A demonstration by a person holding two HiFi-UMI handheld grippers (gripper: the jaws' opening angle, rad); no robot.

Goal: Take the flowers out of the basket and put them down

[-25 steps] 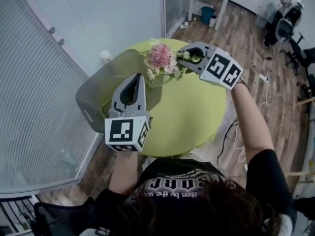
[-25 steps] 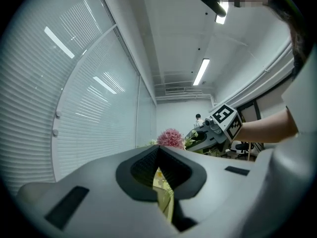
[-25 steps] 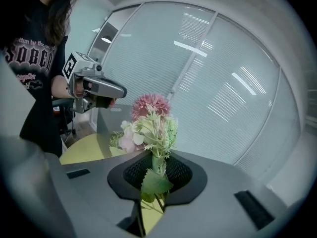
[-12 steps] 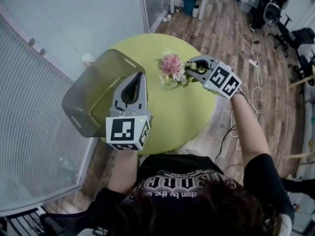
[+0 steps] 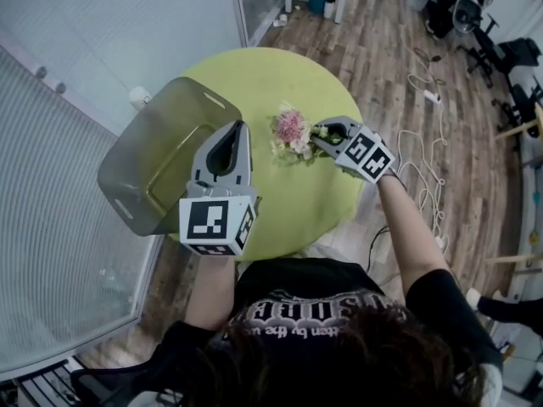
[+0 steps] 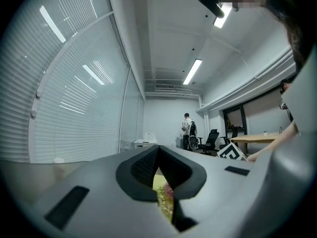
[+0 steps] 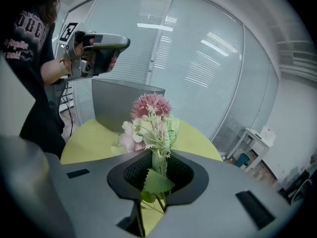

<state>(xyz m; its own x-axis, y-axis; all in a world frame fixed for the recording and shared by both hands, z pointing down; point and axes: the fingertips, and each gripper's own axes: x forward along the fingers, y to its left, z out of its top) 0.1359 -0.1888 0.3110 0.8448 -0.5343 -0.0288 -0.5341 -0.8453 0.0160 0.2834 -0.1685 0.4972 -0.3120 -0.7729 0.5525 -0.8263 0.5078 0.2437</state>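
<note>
Now clamping flowers (image 5: pixel 290 132) by stems in right gripper (image 5: pixel 317 134), hiding lower stems between jaws; holding left gripper (image 5: pixel 232 127) closed, empty; poising flowers over open table (image 5: pixel 297 202), beside basket (image 5: pixel 161 117) overhanging its edge.

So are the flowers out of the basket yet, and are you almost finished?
Done: the flowers are out of the grey basket and over the green table. In hand: the right gripper is shut on their stems. The left gripper is shut and holds nothing. Left to do: lay the flowers on the table and let go.
</note>
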